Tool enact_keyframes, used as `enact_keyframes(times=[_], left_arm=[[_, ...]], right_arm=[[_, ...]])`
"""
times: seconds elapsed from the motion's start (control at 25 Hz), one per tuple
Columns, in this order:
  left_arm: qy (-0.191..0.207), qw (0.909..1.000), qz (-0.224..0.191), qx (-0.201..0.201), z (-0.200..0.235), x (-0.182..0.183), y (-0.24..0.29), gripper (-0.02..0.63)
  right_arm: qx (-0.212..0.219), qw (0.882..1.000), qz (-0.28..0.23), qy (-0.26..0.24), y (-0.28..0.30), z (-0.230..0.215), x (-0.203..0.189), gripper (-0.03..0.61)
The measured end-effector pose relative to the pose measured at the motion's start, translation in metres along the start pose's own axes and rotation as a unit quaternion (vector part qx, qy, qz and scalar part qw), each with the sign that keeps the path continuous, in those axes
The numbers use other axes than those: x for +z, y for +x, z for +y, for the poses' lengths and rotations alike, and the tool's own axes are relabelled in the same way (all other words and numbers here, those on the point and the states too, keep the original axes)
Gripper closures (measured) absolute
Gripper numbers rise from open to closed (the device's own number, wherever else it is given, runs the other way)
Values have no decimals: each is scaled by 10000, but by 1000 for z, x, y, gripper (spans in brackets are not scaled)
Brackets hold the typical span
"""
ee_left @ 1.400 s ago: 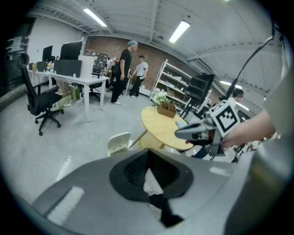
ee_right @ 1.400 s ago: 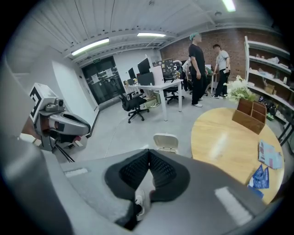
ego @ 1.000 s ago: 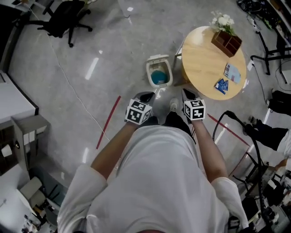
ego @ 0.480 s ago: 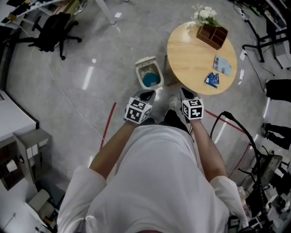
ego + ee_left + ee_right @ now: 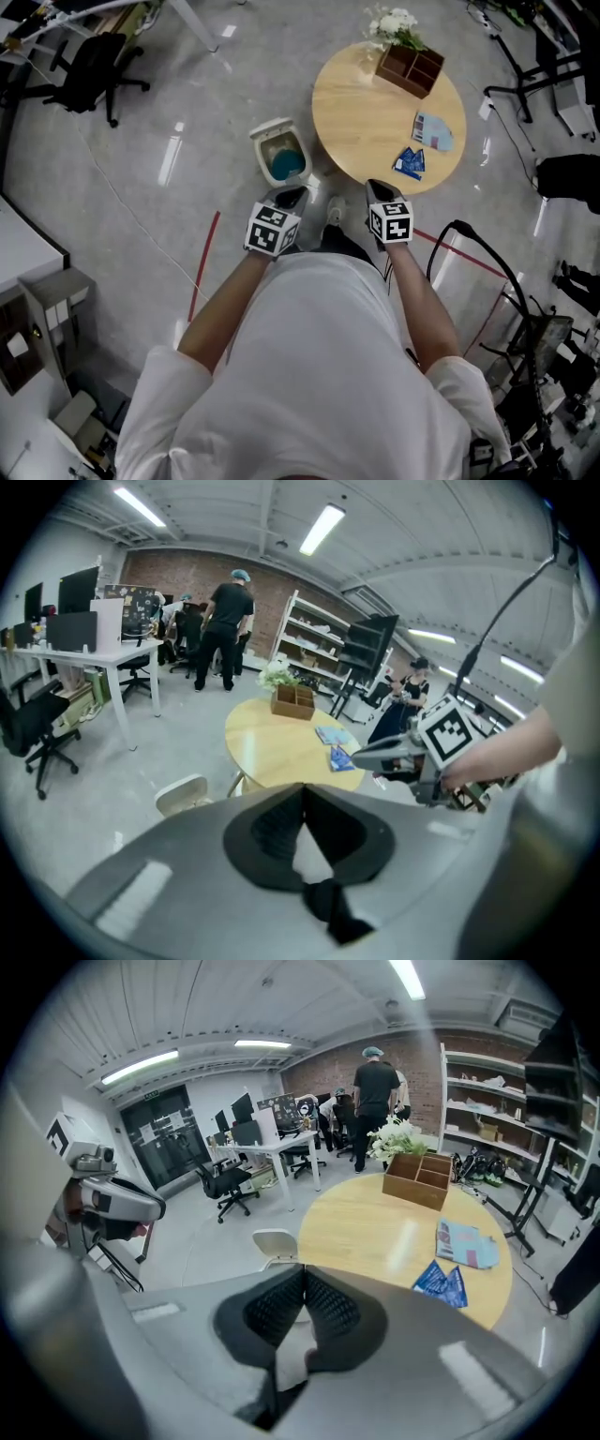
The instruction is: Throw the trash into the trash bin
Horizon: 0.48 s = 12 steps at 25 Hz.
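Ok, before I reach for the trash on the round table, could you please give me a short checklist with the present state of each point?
1. Trash located: dark blue wrapper and light blue packet lie on the round table: ok.
2. Trash bin beside the table, lid up: ok.
3. Right tongs open for a grasp: not ok, shut and empty.
4. Left tongs open: not ok, shut and empty.
5. Wooden box stands apart from the wrapper: ok.
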<state>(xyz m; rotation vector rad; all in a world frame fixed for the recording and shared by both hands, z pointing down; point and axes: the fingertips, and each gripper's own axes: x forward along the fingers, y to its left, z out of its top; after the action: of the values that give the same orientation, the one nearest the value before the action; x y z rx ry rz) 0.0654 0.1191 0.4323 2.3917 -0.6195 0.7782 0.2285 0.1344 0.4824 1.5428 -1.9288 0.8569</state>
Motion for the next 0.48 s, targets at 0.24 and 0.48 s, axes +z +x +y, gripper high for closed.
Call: enact_keyframes(times=[0.24,0.48], left_arm=[[-68,9999,84,58,-10,0,18,609],[-92,9999,85,108,-19,7,34,609]], right_arm=[[-30,9999,37,103,-6,-35,-7,575],[-53,9996,136,221,-5,-67,-14,575]])
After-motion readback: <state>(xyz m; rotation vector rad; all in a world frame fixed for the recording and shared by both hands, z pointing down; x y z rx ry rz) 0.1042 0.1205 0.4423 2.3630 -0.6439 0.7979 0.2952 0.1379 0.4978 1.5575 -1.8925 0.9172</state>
